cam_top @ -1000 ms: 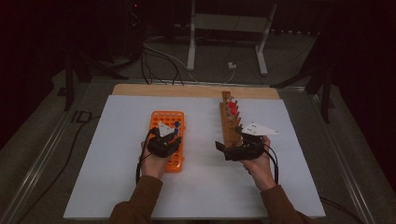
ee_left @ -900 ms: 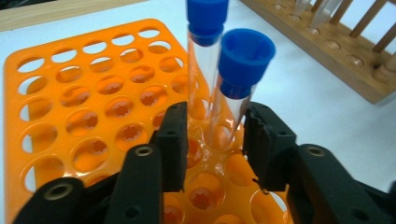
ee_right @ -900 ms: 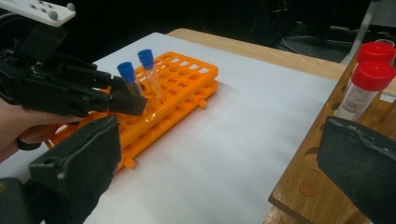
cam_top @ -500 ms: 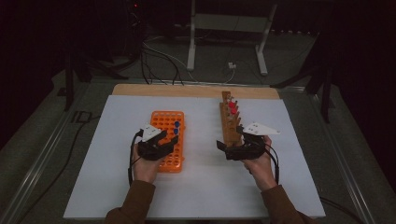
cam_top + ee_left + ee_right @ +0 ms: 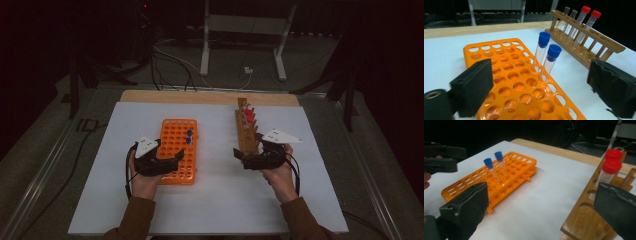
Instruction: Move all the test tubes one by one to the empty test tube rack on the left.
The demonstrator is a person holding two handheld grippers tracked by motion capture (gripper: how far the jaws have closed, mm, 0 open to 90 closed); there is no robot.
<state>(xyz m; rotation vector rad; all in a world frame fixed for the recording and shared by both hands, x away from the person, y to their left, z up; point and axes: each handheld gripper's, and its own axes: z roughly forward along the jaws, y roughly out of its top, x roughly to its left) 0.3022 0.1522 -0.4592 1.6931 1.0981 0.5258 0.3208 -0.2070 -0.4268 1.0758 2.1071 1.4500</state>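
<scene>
High view: left gripper [image 5: 167, 161] at near end of orange rack [image 5: 179, 150] on white worktop [image 5: 215, 200], fingers just opened wide, nothing between. Right gripper [image 5: 246, 159] at near end of wooden rack [image 5: 246, 131], fingers apart, empty.

Left gripper view: two blue-capped tubes [image 5: 548, 63] upright in orange rack, side by side, clear of fingers.

Right gripper view: red-capped tubes [image 5: 609, 168] in wooden rack, fingers open.

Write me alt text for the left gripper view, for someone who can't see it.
Two blue-capped test tubes stand side by side in an orange rack on a white table, seen between the wide-open black jaws of the left gripper, with nothing between them. Behind, a wooden rack holds two red-capped tubes and two uncapped tubes.
</scene>
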